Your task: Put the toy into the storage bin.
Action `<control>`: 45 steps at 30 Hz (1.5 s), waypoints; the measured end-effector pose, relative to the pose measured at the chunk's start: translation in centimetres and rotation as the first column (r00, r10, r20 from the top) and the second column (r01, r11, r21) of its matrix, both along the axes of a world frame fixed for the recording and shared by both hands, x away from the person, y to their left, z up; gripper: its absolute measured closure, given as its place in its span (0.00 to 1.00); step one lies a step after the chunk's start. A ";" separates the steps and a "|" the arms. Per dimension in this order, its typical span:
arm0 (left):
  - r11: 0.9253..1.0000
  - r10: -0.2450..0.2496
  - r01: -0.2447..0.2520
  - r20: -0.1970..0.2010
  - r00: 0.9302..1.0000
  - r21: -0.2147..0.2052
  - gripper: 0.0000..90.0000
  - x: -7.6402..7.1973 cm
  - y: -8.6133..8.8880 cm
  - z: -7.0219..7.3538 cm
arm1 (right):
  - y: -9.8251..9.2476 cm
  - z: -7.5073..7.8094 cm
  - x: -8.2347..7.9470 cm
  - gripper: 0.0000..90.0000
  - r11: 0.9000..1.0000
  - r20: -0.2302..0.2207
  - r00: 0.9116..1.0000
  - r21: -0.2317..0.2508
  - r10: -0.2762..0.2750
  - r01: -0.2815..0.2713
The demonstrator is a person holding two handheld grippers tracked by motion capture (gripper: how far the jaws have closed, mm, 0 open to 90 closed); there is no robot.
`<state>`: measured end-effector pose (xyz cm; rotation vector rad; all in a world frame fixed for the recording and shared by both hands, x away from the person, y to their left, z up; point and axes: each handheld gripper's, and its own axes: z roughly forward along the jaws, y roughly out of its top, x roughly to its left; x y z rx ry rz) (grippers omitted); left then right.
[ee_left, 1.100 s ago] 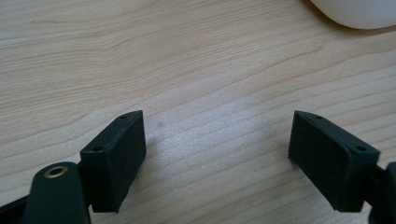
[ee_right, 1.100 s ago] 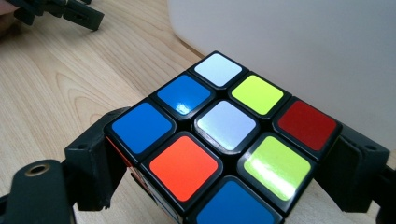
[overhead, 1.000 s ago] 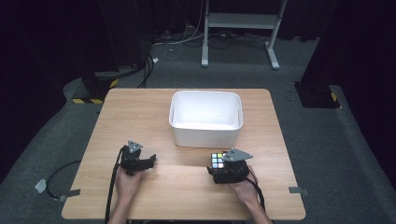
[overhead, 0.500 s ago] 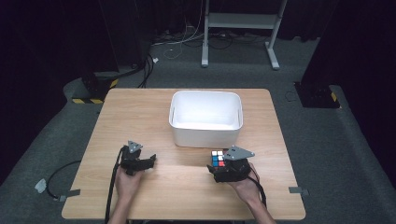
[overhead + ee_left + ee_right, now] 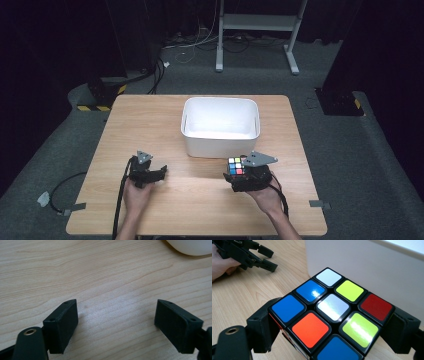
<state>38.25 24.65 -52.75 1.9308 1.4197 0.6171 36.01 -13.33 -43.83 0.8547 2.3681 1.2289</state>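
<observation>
A scrambled colour cube (image 5: 236, 166) sits between the fingers of my right gripper (image 5: 239, 175), which is shut on it just in front of the white bin (image 5: 220, 140). In the right gripper view the cube (image 5: 329, 315) shows blue, white, yellow, red and orange stickers on top, with a black finger (image 5: 263, 330) pressed on each side. My left gripper (image 5: 161, 173) rests low over the table at the left, open with nothing between its fingers (image 5: 62, 322). The right gripper view also catches the left gripper (image 5: 259, 256) farther off.
The wooden table (image 5: 150, 120) carries the white bin, which looks empty, at its middle back. The bin's wall (image 5: 362, 262) stands very close behind the cube. A bin corner (image 5: 192, 245) lies ahead of the left gripper. Cables trail off the table's front left.
My right gripper, shut on the cube, has shifted slightly right and toward the bin. The left gripper has stayed in place, open.
</observation>
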 end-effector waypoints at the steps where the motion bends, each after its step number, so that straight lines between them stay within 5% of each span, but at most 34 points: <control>1: 1.000 0.000 0.000 0.000 1.000 0.000 0.21 0.0 0.0 0.0 | -0.1 0.1 0.0 0.15 1.000 -0.003 1.000 0.005 0.001 -0.001; 45: 1.000 0.000 0.000 0.000 1.000 0.000 0.21 0.0 0.0 0.0 | -1.1 5.1 1.8 0.15 0.996 -0.006 1.000 0.087 0.006 -0.005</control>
